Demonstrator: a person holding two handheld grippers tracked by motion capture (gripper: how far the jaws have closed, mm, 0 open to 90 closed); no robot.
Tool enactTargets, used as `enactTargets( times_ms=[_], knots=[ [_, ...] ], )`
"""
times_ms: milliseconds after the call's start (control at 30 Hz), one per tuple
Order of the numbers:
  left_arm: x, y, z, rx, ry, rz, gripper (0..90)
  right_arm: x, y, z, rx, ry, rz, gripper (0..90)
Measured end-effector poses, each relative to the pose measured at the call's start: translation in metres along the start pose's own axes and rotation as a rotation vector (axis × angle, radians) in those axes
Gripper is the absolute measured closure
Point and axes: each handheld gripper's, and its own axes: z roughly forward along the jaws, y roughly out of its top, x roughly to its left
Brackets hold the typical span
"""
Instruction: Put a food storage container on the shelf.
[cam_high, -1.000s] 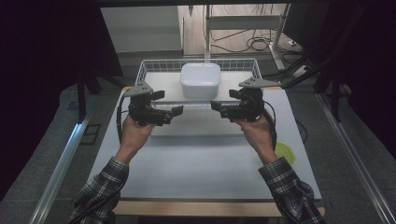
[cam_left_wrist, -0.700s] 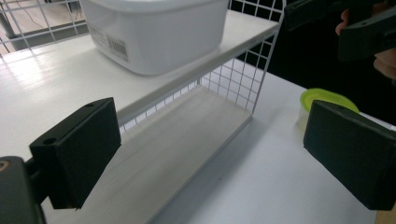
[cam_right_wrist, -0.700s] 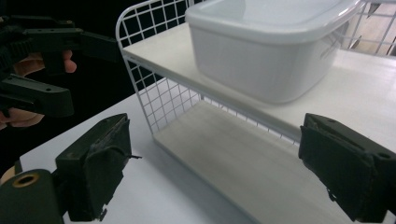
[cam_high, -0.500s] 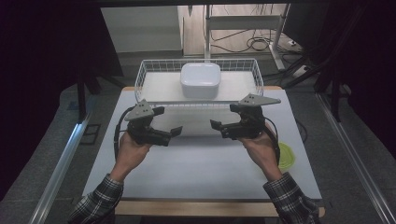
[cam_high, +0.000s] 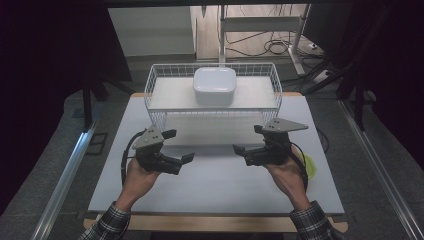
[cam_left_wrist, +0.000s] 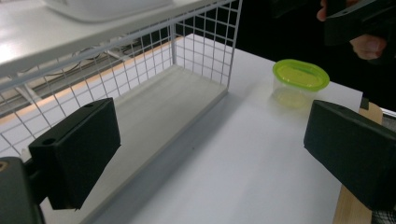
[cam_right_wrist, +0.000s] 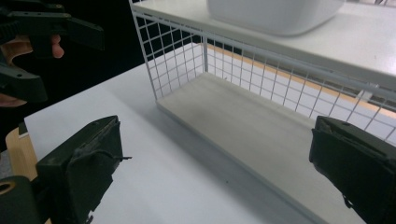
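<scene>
The left gripper (cam_high: 181, 146) has its jaws spread wide, and nothing sits between them. The right gripper (cam_high: 246, 139) has just been opening its jaws, and now they stand wide apart with nothing between them too. Both hang over the white table (cam_high: 215, 175), just in front of the white wire rack (cam_high: 160, 102). A white square bowl (cam_high: 214, 85) sits on the rack's top shelf. A small clear tub with a green lid (cam_left_wrist: 300, 79) stands near the table's right edge. No writing can be read.
</scene>
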Motion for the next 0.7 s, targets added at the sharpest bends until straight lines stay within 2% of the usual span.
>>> enactTargets(
  times_ms=[167, 367, 500, 700],
  knots=[
    [-0.001, -0.012, 0.0, -0.008, 0.002, -0.014, 3.6, -0.003, -0.015, -0.004, -0.002, -0.008, 0.005, 1.1],
    [-0.004, -0.026, 0.002, 0.034, 0.032, 0.012, 3.7, -0.001, -0.031, -0.005, 0.004, -0.023, -0.048, 1.0],
    [-0.007, -0.034, 0.0, 0.045, 0.039, 0.01, 3.8, 0.002, -0.039, -0.006, 0.012, -0.011, -0.036, 1.1],
    [-0.012, -0.047, -0.002, 0.049, 0.03, -0.015, 4.3, 0.005, -0.054, -0.01, 0.032, -0.019, -0.008, 1.2]
  ],
)
